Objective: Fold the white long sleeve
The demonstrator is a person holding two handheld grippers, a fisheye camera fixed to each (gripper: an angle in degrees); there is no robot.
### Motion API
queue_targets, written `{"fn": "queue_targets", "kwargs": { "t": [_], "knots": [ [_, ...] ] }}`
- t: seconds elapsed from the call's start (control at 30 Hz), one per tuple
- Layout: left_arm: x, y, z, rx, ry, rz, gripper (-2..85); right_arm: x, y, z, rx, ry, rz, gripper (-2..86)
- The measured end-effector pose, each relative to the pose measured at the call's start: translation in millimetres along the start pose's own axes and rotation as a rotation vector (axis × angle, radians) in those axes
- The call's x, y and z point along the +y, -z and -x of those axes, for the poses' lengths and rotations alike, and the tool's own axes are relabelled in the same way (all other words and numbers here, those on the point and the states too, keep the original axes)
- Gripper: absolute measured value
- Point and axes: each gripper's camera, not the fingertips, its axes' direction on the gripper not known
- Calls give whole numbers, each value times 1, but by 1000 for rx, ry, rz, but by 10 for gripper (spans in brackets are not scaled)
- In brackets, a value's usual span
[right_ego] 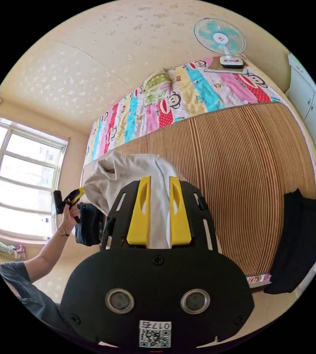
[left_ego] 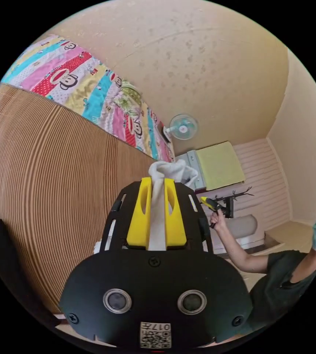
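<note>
Wide open slatted mat (right_ego: 239, 177) ahead, bare across the middle. A dark garment (right_ego: 301, 239) sits at its edge, a fan (right_ego: 220, 37) and pillow (right_ego: 156, 84) crowd the patterned sheet (right_ego: 202, 92) beyond. White cloth (right_ego: 128, 173) hangs before the jaws.

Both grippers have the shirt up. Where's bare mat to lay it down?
The white long sleeve hangs clamped in both the left gripper and the right gripper. The ribbed bamboo mat is bare between the cartoon quilt and the bed's near edge. Crowded: the dark garment at that edge, pillow and fan on the quilt.
</note>
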Motion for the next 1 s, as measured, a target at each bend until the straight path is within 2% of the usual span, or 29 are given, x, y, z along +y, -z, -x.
{"fn": "queue_targets", "kwargs": {
  "t": [0.13,0.23,0.37,0.43,0.53,0.6,0.67,0.73,0.83,0.9,0.97,1.0],
  "knots": [
    [68,-39,7,-184,32,99,85,28,-84,-18,159,124,246,111],
    [143,-50,18,-367,125,116,109,55,-143,-61,205,58,405,123],
    [209,-83,42,-531,227,299,133,75,-190,-93,115,-74,464,126],
    [218,-94,48,-576,243,359,125,79,-198,-95,156,-80,468,123],
    [211,-94,67,-530,315,427,86,80,-205,-113,131,-125,487,122],
    [194,-84,91,-371,326,534,29,79,-204,-131,86,-181,496,123],
    [181,-60,107,-324,324,562,2,75,-192,-159,40,-279,464,124],
    [167,-19,113,-317,299,485,-5,72,-183,-183,8,-367,437,122],
    [161,77,115,-436,375,153,-7,66,-180,-214,18,-403,433,111],
    [176,136,123,-366,444,-85,-4,60,-188,-224,81,-357,483,97],
    [189,152,132,-380,491,-113,5,51,-208,-227,159,-240,596,61],
    [194,149,133,-411,468,-68,17,47,-215,-227,188,-199,644,50]
  ]
}}
